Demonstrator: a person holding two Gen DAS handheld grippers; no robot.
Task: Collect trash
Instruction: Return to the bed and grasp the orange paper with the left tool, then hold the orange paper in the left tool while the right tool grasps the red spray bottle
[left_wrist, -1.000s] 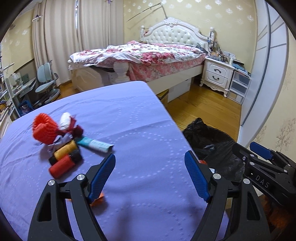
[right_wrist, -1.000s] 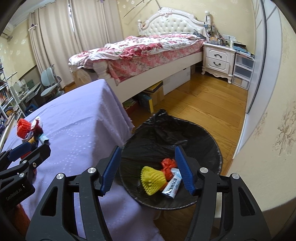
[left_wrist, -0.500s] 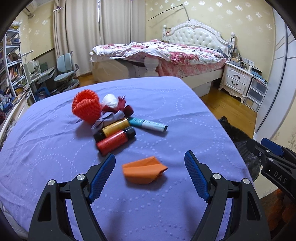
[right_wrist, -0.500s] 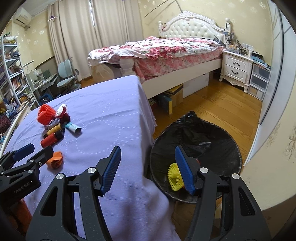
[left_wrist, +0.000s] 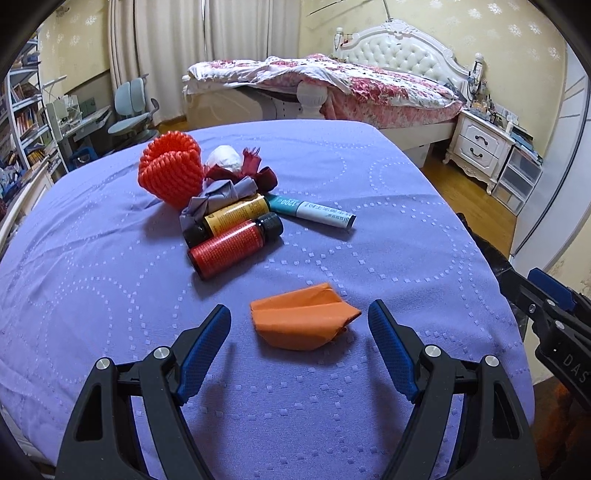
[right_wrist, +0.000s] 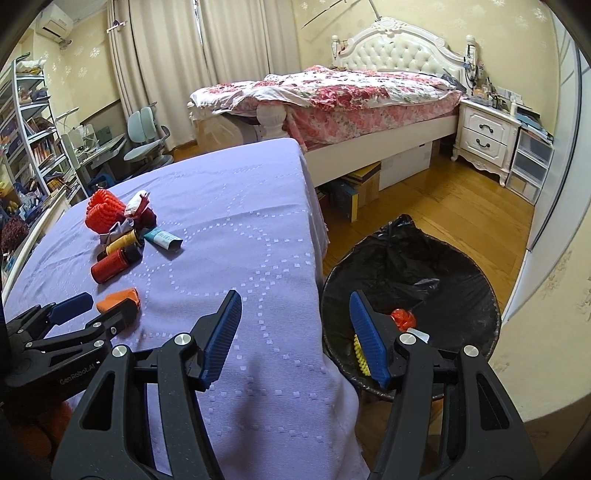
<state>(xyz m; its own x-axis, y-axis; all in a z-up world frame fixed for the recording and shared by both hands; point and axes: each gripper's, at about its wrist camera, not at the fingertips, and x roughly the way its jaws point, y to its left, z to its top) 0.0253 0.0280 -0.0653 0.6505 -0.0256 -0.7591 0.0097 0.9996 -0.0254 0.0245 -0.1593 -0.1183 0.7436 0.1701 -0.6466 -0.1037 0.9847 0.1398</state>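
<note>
Straddling orange paper wad (left_wrist: 303, 322): left gripper (left_wrist: 299, 325), fingers spread.

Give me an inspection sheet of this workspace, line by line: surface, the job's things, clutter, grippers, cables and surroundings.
Surface: purple tablecloth covers the table, a few creases.
Job's things: orange paper scrap lies apart, nearest the left gripper; behind it a pile: red bottle, yellow bottle, teal tube, grey wrapper, orange net, white and dark red scraps. Black-lined trash bin stands on the floor beside the table, some trash already inside.
Clutter: nothing seen beyond the trash.
Grippers: left gripper open, fingers either side of the orange paper scrap; right gripper open, empty, over the table edge and bin.
Cables: nothing seen.
Surroundings: bed, nightstand, bookshelves, chairs, wooden floor.
</note>
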